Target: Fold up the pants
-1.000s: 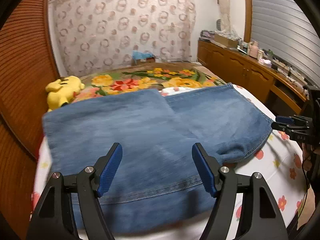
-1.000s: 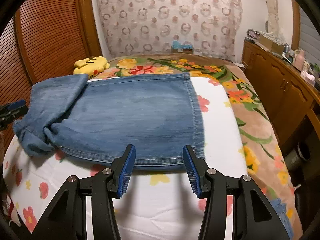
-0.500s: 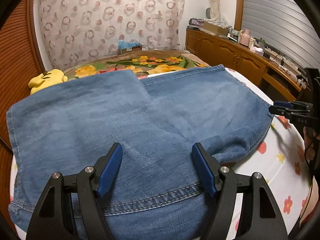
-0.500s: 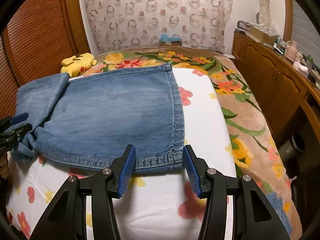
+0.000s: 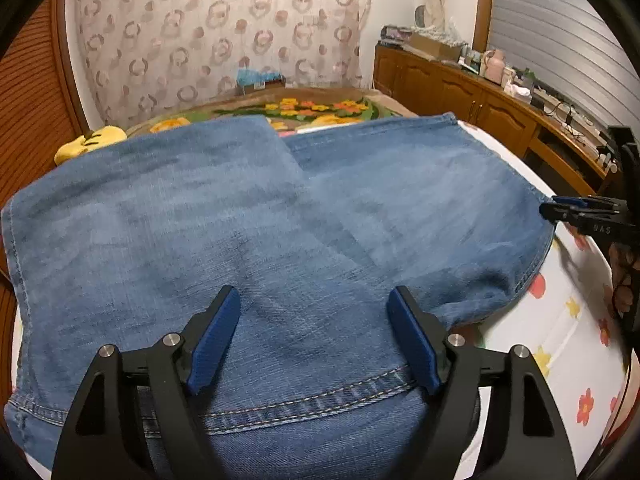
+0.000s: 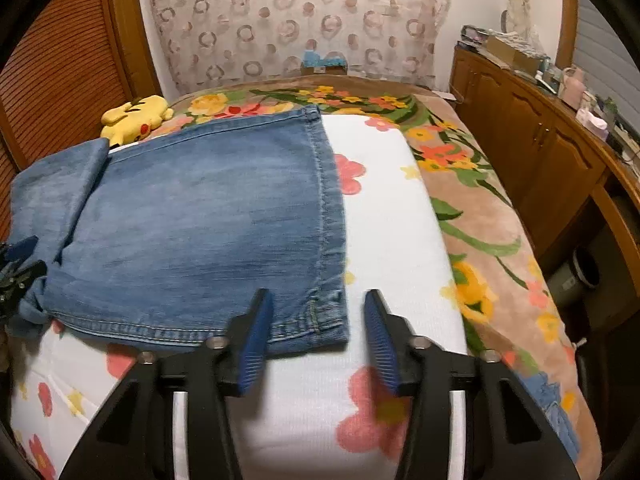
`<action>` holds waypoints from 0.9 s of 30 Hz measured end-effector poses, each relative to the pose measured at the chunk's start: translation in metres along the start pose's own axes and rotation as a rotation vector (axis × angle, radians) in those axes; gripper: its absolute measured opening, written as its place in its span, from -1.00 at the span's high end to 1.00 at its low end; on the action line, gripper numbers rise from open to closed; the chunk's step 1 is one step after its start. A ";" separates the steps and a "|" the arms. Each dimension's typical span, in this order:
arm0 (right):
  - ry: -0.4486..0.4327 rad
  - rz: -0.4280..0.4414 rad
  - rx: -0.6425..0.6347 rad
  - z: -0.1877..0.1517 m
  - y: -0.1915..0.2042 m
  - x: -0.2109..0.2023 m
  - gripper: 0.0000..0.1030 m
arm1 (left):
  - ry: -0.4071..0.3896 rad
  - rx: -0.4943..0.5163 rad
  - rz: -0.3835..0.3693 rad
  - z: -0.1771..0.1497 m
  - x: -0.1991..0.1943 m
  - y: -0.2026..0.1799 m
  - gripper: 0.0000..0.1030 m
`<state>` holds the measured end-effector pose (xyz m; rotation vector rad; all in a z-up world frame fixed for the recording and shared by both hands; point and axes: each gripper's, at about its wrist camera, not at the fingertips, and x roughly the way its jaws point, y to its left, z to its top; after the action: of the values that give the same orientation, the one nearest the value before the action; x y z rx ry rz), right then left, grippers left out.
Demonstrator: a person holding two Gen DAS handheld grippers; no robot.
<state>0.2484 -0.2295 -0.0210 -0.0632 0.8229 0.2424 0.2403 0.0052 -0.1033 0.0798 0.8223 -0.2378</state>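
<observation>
Blue denim pants (image 5: 248, 232) lie folded on a white flowered sheet on the bed; they also show in the right wrist view (image 6: 208, 224). My left gripper (image 5: 314, 334) is open and empty, low over the waistband end of the pants. My right gripper (image 6: 316, 334) is open and empty, its fingers on either side of the near corner of the leg hem. The right gripper also shows at the right edge of the left wrist view (image 5: 560, 206). The left gripper's tips show at the left edge of the right wrist view (image 6: 18, 260).
A yellow plush toy (image 6: 136, 118) lies at the far left of the bed. A flowered blanket (image 6: 472, 184) covers the bed's far and right side. Wooden cabinets (image 6: 532, 136) with clutter run along the right. A slatted wooden door (image 6: 60, 64) stands at left.
My left gripper has moved forward and lower over the pants. My right gripper has moved in to the hem corner. Both stay open.
</observation>
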 end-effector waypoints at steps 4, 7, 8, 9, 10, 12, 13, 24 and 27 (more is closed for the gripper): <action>0.011 0.049 -0.003 0.004 0.000 -0.001 0.62 | 0.006 -0.002 0.001 0.000 0.001 0.000 -0.53; -0.008 0.086 0.007 0.007 0.000 -0.011 0.64 | 0.019 -0.008 0.002 0.000 0.004 0.001 -0.55; -0.020 0.106 0.008 0.009 0.001 -0.016 0.64 | 0.022 -0.009 0.001 0.000 0.005 0.001 -0.55; -0.030 0.121 0.007 0.011 0.002 -0.021 0.64 | 0.023 -0.011 0.000 0.000 0.005 0.002 -0.55; -0.039 0.131 0.001 0.014 0.005 -0.026 0.65 | 0.020 -0.008 0.000 0.000 0.005 0.001 -0.55; -0.057 0.154 -0.023 0.021 0.015 -0.035 0.65 | 0.019 -0.014 -0.006 0.000 0.003 0.003 -0.55; -0.067 0.168 -0.033 0.025 0.020 -0.040 0.65 | 0.025 -0.020 -0.011 0.001 0.002 0.005 -0.56; -0.164 0.328 -0.190 0.049 0.095 -0.083 0.65 | -0.045 -0.071 0.027 -0.001 -0.057 0.037 -0.56; -0.182 0.369 -0.250 0.050 0.117 -0.091 0.65 | -0.060 -0.091 0.065 -0.005 -0.070 0.051 -0.55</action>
<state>0.1968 -0.1257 0.0843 -0.1216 0.6146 0.6896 0.2028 0.0679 -0.0563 0.0137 0.7683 -0.1403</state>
